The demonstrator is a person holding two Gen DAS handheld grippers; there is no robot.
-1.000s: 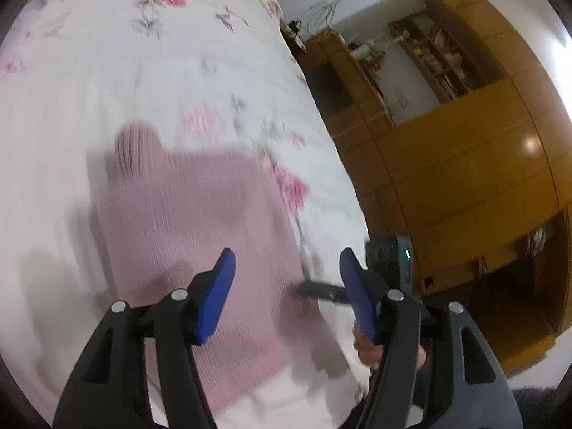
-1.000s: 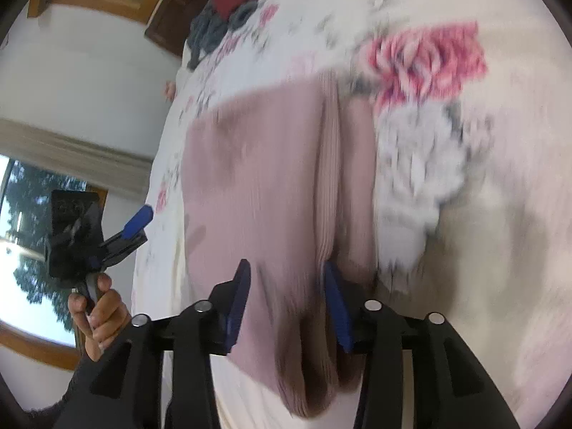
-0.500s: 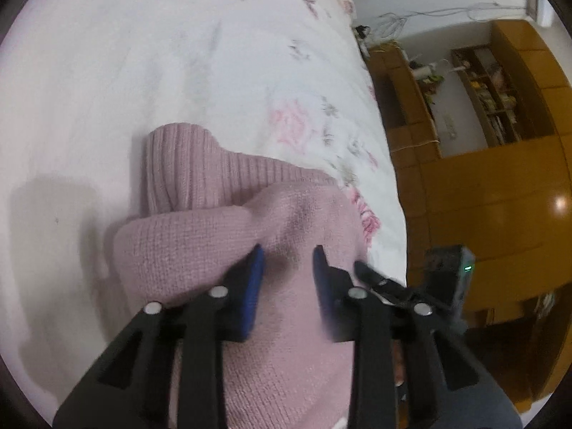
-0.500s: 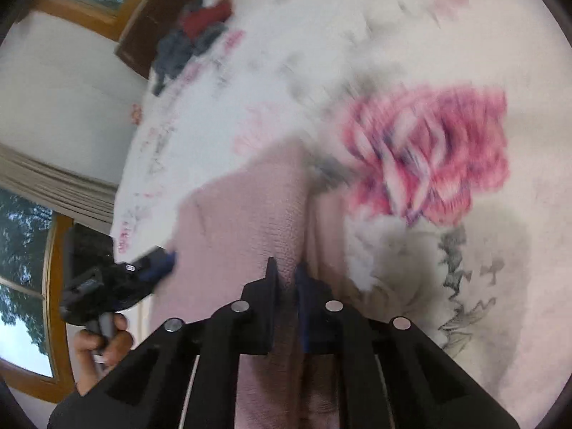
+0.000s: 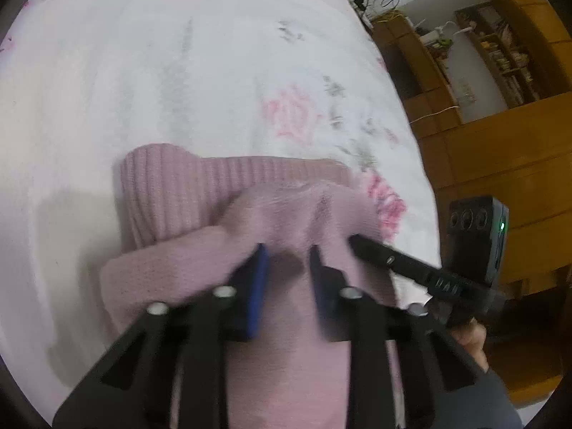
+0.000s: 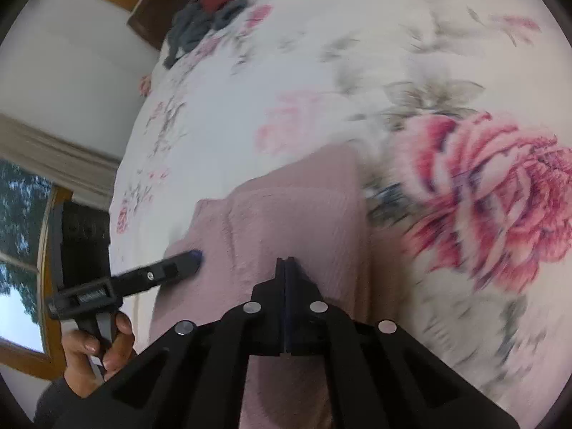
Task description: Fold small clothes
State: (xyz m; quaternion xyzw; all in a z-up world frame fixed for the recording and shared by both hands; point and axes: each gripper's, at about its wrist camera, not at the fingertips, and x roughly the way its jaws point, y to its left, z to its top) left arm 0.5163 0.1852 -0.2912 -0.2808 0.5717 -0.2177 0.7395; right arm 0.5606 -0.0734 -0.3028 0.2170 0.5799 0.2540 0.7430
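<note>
Knit (image 5: 228, 271), pink, ribbed; right tongs (image 6: 285, 262) pinching.

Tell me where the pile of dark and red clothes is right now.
The pile of dark and red clothes shows only in the right wrist view, upper left, at the far end of the floral bedspread, well beyond the pink knit garment.

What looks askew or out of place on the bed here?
The pink sweater is bunched mid-fold, its ribbed edge uncovered. A loose heap of dark and red clothes sits at the bed's far edge. Nothing looks damaged.
</note>
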